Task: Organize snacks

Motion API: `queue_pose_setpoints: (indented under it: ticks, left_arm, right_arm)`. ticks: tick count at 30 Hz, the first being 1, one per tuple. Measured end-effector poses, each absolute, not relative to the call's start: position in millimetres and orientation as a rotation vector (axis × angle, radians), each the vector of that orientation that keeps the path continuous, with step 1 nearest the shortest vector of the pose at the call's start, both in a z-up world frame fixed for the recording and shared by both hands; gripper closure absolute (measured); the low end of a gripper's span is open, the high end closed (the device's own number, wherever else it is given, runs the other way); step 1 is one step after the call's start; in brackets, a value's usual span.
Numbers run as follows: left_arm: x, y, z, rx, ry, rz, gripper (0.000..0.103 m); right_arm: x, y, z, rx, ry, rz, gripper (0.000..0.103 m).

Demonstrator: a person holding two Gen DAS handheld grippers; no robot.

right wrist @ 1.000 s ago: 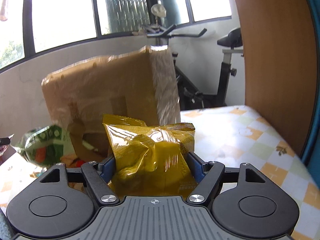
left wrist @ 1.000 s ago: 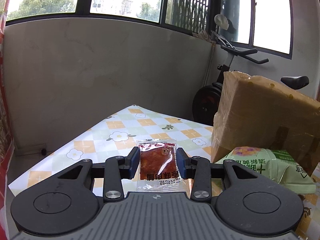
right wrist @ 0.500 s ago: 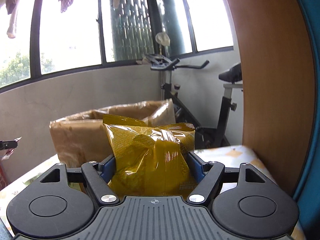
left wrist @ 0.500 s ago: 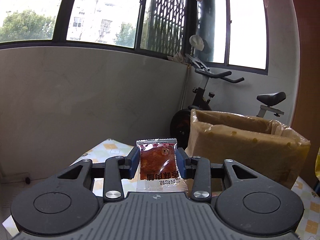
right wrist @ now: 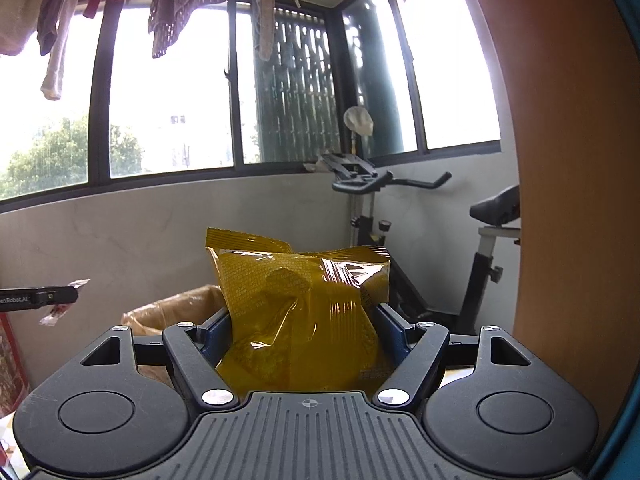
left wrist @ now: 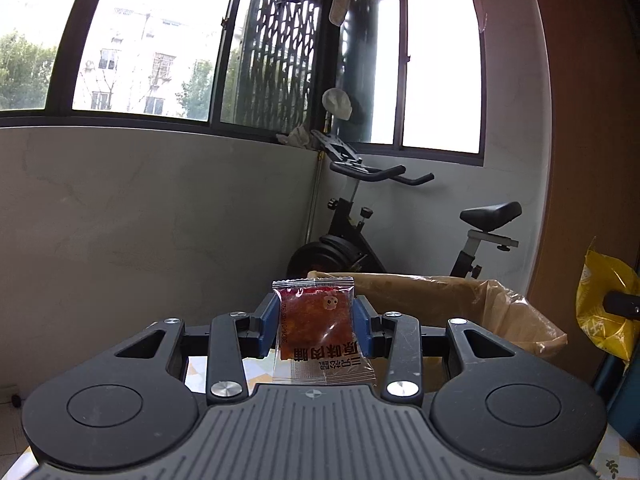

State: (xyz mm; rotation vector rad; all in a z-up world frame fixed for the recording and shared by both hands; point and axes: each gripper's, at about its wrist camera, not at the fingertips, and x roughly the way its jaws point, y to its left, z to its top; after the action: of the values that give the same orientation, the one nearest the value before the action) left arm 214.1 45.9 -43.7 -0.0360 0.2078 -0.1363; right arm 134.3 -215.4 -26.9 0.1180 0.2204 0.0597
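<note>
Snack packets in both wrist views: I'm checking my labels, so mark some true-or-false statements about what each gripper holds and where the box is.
1. The left gripper is shut on a small red packet. True.
2. The right gripper is open and holds nothing. False: it is shut on a yellow bag.
3. The cardboard box is open at the top. True.
4. The red packet lies inside the box. False: it is held between the jaws.

A home's enclosed balcony: hanging laundry (right wrist: 180, 4), exercise bike (left wrist: 360, 240), patterned tablecloth (left wrist: 616, 456).

Red packet (left wrist: 314, 320), yellow bag (right wrist: 304, 320)
</note>
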Motion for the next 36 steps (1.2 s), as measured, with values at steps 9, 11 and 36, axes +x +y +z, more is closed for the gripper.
queue_pose_setpoints:
  ticks: [9, 11, 36]
  left_arm:
    - [250, 24, -34, -0.014, 0.208, -0.212, 0.061]
    - [263, 16, -34, 0.002, 0.222, -0.234, 0.061]
    - [329, 1, -51, 0.050, 0.370, -0.217, 0.020]
  right_arm:
    - [186, -202, -10, 0.108, 0.199, 0.123, 0.033]
    - [206, -194, -11, 0.097, 0.219, 0.128, 0.033]
    - [305, -173, -46, 0.078, 0.491, 0.091, 0.019]
